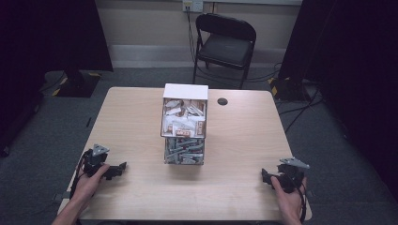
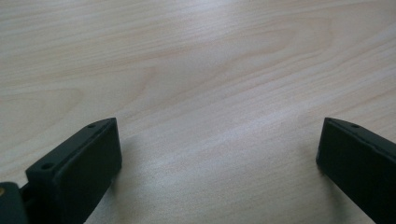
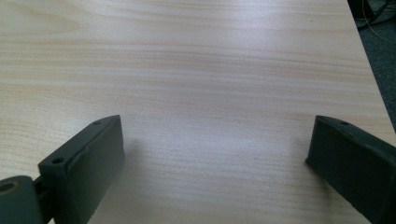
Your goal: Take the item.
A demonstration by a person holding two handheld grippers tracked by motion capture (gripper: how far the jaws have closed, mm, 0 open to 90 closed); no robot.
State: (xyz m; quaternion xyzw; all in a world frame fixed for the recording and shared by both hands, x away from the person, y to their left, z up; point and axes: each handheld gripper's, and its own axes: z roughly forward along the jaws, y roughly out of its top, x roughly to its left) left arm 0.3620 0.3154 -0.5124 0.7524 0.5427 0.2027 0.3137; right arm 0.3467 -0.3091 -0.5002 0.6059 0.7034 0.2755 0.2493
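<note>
Two hand-held grippers, left [image 1: 123,166] and right [image 1: 264,175], rest with jaws apart on the near bench [image 1: 131,117]. Mid-bench stands a clear box [image 1: 184,131] of packets: probably stiff, slippery; grip its side walls.

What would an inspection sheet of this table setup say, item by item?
Surface: pale wood table, bare near both hands.
Job's things: clear two-tier box at centre, packets above, small pieces below.
Clutter: dark round spot beside the box.
Grippers: left tongs and right tongs rest near the front edge, both open, holding nothing.
Cables: one trails from each; more on the floor.
Surroundings: folding chair, grey carpet.
</note>
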